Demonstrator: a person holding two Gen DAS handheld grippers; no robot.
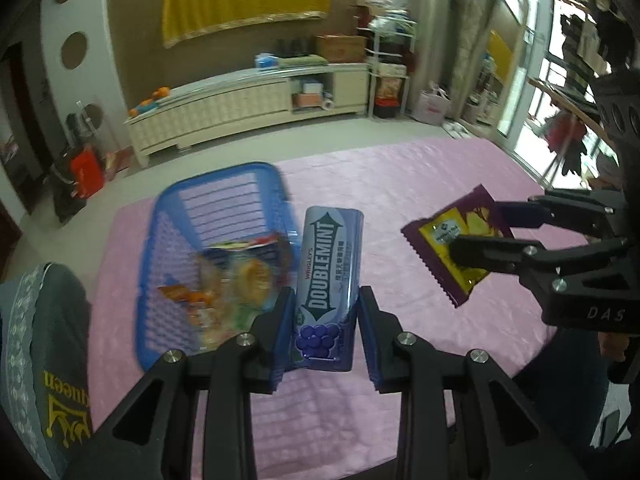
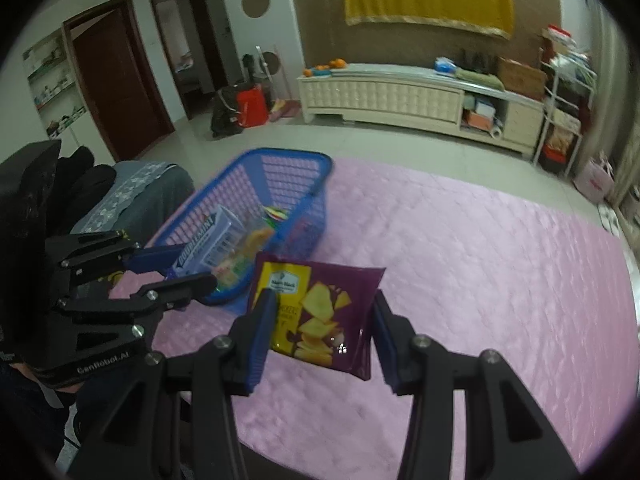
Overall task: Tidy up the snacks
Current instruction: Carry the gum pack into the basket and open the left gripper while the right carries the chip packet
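Pink tablecloth [image 2: 480, 248] bears a snack-filled blue basket [image 1: 168, 216]; hand-held grippers grasp gum box [image 1: 328, 280] and cracker packet [image 2: 320, 312].

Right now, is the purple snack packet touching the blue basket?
Apart. In the left wrist view the purple snack packet, pinched in the right tool, hangs over bare pink cloth, well clear of the blue basket.
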